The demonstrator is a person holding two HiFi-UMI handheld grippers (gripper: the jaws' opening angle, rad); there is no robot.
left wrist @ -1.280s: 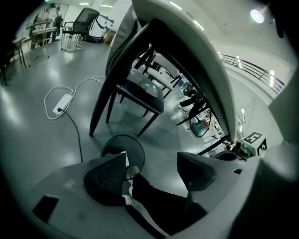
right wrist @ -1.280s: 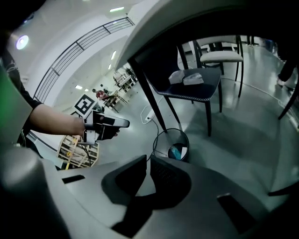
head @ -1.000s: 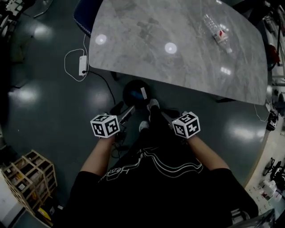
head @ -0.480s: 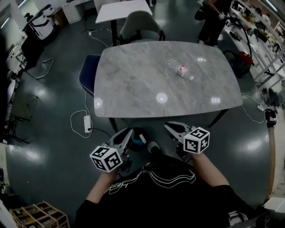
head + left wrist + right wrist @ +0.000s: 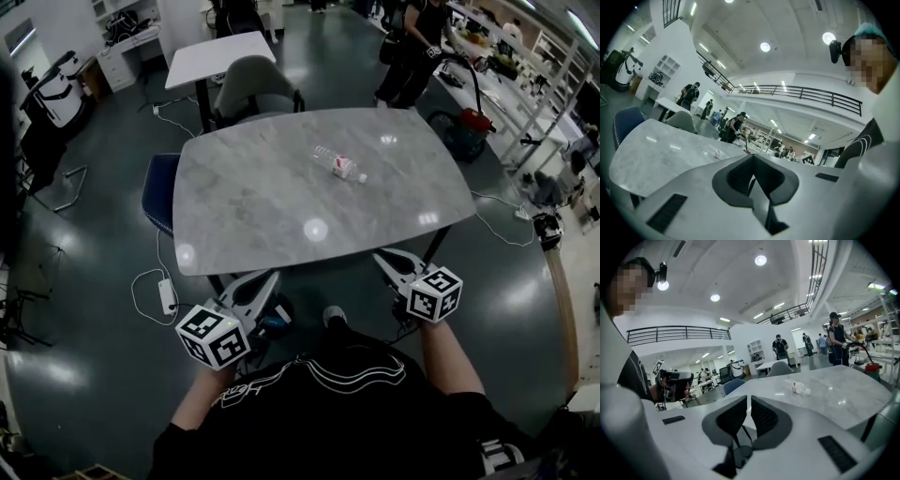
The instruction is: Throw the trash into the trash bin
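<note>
Where the bottle (image 5: 340,167) lies: on its side on the table (image 5: 253,202), well ahead of both claws, touching neither.
Left claw (image 5: 268,277): clenched. The jaws have just been closing and the pads now meet with nothing between them. It hangs at the table's near edge.
Right claw (image 5: 383,257): clenched too, with only a thin slit between the pads, and empty. It is also at the near edge, with the bottle ahead of it.
Trash bin (image 5: 275,322): on the floor just under the left claw and mostly covered by it. I only see a dark shape with a blue bit. It is well apart from the bottle.
Head view only: the full table outline, both marker cubes, a blue chair (image 5: 159,192) on the left claw's side of the table, and a white power strip (image 5: 167,295) on the floor.
Left gripper view only: the table shows as a low slab and the bottle is a faint smudge past the jaw tips. Ceiling lamps and a balcony railing are above.
Right gripper view only: the bottle is clearer, lying beyond the jaw tips and off to the right, and I can make out its label.
Materials: the table is grey marbled, glossy, round-cornered and throws back lamp spots. The bottle is clear plastic with a red-and-white label. The pads are dark and ribbed, and the claw shells are pale, smooth and wedge-shaped. The floor is dark and shiny.
</note>
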